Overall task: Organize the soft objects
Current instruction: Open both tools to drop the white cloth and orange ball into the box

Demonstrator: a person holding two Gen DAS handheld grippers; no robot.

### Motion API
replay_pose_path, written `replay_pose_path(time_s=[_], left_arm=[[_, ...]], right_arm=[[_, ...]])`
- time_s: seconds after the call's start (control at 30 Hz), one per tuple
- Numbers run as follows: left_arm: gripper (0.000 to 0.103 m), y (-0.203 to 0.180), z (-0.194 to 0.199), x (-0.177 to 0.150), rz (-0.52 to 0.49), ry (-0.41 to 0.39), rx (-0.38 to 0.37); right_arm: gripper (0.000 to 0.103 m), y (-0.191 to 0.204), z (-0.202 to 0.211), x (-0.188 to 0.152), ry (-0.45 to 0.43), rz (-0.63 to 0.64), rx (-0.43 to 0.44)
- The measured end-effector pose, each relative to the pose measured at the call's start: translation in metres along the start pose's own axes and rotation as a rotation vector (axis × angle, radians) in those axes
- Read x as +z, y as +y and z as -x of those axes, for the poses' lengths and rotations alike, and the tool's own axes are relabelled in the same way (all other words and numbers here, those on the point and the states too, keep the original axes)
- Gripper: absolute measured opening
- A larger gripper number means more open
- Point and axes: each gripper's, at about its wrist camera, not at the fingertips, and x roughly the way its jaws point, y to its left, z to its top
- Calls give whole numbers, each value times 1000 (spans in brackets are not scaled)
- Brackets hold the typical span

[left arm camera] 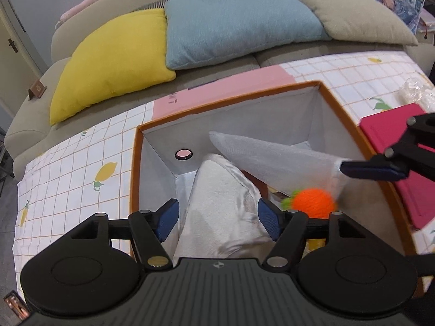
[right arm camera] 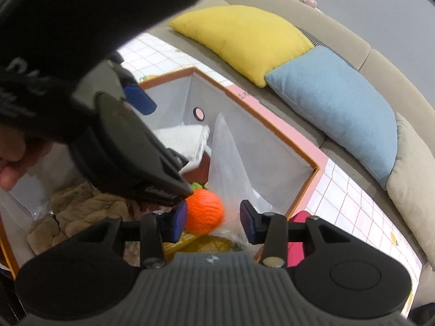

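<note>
An orange-rimmed fabric storage box [left arm camera: 141, 163] with grey lining stands on the tablecloth; it also shows in the right wrist view [right arm camera: 296, 146]. Inside lie a white towel [left arm camera: 217, 195], a brown plush item [right arm camera: 81, 206] and other soft things. My left gripper [left arm camera: 218, 218] is open, its pads either side of the white towel. My right gripper [right arm camera: 214, 221] is open over the box; an orange knitted ball [right arm camera: 205, 210] in a translucent mesh bag [right arm camera: 228, 157] sits between its fingers. In the left wrist view the right gripper's blue pad [left arm camera: 372, 169] touches the mesh bag [left arm camera: 272, 160] above the ball [left arm camera: 315, 202].
A sofa behind holds a yellow cushion [left arm camera: 114, 62], a blue cushion [left arm camera: 239, 24] and a beige cushion [left arm camera: 350, 11]. A magenta flat object [left arm camera: 402, 163] lies right of the box. Crumpled clear plastic [left arm camera: 416, 92] sits far right. The lemon-print tablecloth [left arm camera: 76, 163] surrounds the box.
</note>
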Motion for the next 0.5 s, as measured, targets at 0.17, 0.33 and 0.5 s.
replay_pose_path(time_s=[0.17, 0.33, 0.5], left_arm=[[78, 0, 30, -4, 46, -77, -19], [78, -7, 59, -10, 68, -143, -37], [79, -18, 83, -20, 101, -200, -84]], right_arm=[[51, -3, 24, -4, -44, -29, -16], [51, -2, 54, -14, -91, -56, -52], [51, -8, 88, -33, -140, -125, -97]])
